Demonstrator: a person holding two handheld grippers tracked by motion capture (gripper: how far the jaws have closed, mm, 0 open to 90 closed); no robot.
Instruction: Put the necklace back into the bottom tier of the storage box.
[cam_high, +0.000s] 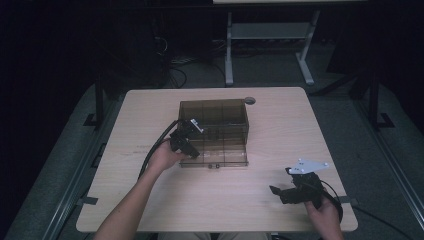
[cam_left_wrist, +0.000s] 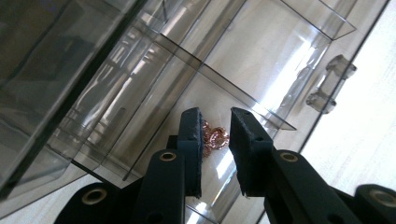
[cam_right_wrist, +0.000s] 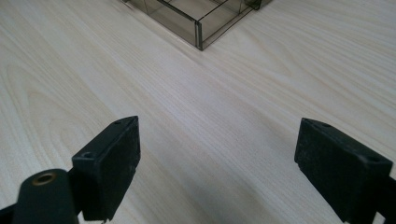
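Inside the smoky clear organizer box (cam_high: 214, 131) on the surface (cam_high: 260, 195), the left claw (cam_left_wrist: 215, 135) stood narrowly parted around a small coppery trinket (cam_left_wrist: 215, 137); the right claw (cam_right_wrist: 217, 163) gaped wide and empty near the front edge.

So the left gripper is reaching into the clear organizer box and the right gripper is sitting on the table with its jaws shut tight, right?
Not quite. The right gripper has its jaws wide apart over bare table, as the right gripper view shows. The left gripper does reach into the clear organizer box.
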